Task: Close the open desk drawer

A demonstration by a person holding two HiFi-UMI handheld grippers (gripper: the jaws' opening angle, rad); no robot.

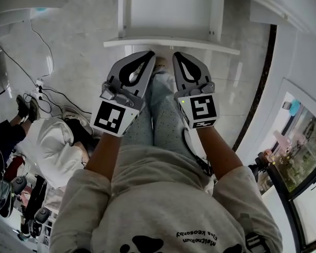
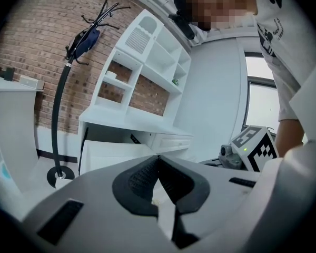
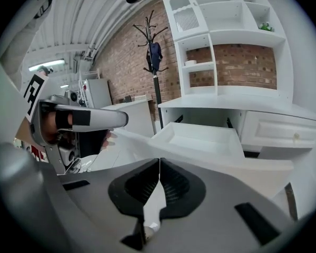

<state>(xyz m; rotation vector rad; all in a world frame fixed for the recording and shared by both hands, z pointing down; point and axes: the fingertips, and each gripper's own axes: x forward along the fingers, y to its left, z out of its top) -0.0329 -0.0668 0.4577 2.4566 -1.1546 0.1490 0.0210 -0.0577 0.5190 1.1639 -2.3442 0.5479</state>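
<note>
Smooth matt-white drawer (image 3: pixel 196 147), rough red brick wall (image 3: pixel 242 62), smooth pale marbled floor (image 1: pixel 79 51).

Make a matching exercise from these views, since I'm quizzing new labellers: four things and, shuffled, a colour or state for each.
Things:
1. drawer
2. coat rack
3. left tongs
4. wall

Colour or state:
a. brick
b. shut, empty
c. black
d. pulled open

Pairs: 1-d, 2-c, 3-b, 4-a
</note>
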